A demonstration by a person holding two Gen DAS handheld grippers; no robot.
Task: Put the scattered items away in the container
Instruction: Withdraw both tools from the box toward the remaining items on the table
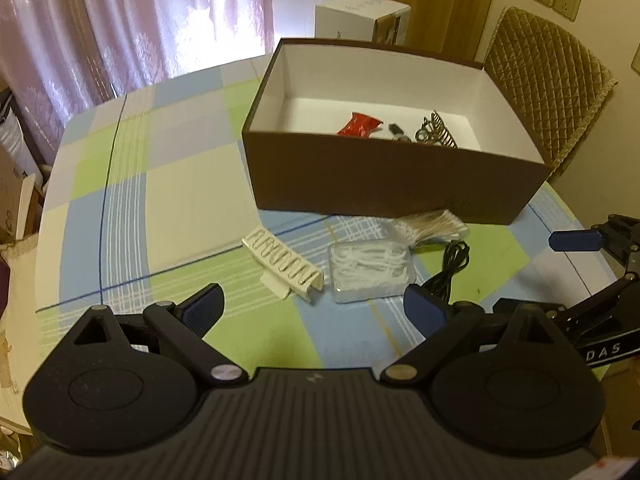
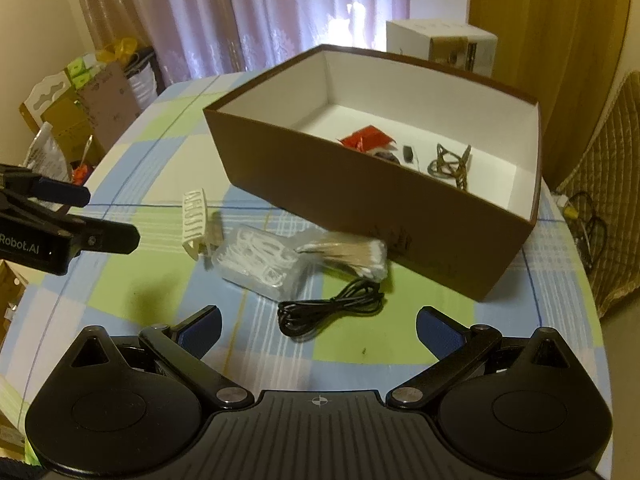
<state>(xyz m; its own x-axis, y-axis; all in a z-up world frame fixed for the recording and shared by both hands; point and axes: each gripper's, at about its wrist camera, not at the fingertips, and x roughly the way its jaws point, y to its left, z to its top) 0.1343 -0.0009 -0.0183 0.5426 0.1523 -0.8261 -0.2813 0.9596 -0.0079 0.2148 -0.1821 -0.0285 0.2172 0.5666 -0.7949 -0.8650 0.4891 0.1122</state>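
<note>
In the left wrist view, the left gripper point(image 1: 314, 310) fills the bottom of the frame, fingers spread wide and holding nothing. Just above it on the checked worktop point(image 1: 168, 168) lie, from left to right, a white hair clip point(image 1: 286, 266), a clear bag of white floss picks point(image 1: 370, 274), a packet of cotton swabs point(image 1: 434, 226) and a coiled black cable point(image 1: 450, 268). The brown box point(image 1: 384, 184) sits at centre right, holding a red packet point(image 1: 358, 125) and a metal clip point(image 1: 436, 130). In the right wrist view, the right gripper point(image 2: 318, 330) is likewise spread and empty.

Pink curtains point(image 1: 120, 20), quilted chair point(image 1: 548, 92).
</note>
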